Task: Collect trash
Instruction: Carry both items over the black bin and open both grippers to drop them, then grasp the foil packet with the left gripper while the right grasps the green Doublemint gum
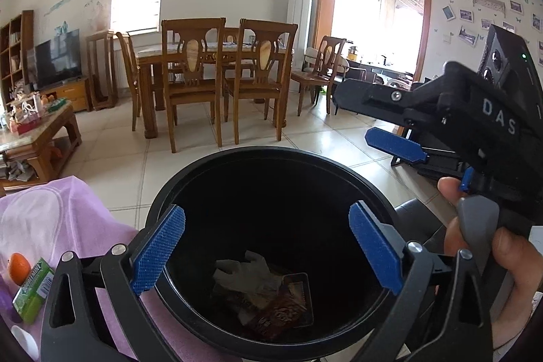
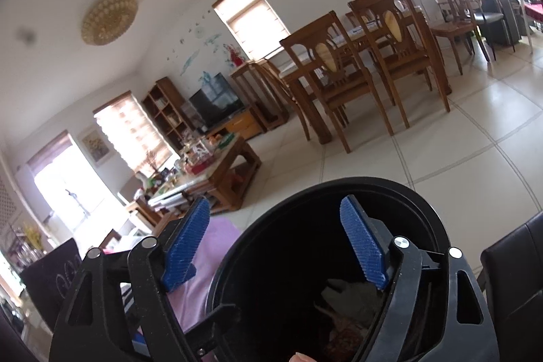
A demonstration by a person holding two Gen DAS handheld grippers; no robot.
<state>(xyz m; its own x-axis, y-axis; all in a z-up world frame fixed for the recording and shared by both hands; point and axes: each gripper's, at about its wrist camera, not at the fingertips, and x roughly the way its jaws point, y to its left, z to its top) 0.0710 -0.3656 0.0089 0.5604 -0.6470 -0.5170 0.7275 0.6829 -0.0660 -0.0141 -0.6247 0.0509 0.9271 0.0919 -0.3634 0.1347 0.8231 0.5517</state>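
Note:
A round black bin (image 1: 271, 155) stands right below both grippers. At its bottom lie a crumpled white paper (image 1: 247, 273) and a brown wrapper (image 1: 275, 318). My left gripper (image 1: 268, 250) hangs over the bin's mouth, open wide, with nothing between its blue pads (image 1: 159, 250). The right gripper (image 1: 353, 114) shows at the right edge of the left wrist view, held by a person's hand (image 1: 509, 260). In the right wrist view that gripper (image 2: 275, 243) is also open and empty. One of its pads is over the bin (image 2: 373, 185), the other over the purple cloth (image 2: 217, 236). Trash (image 2: 349, 297) is visible inside.
Left of the bin, a purple cloth (image 1: 85, 226) carries a green gum box (image 1: 34, 290) and an orange (image 1: 18, 267). A cluttered wooden coffee table (image 1: 37, 138) stands further left. Dining chairs (image 1: 193, 73) and a table are across the tiled floor. A black seat (image 2: 509, 277) is at the right.

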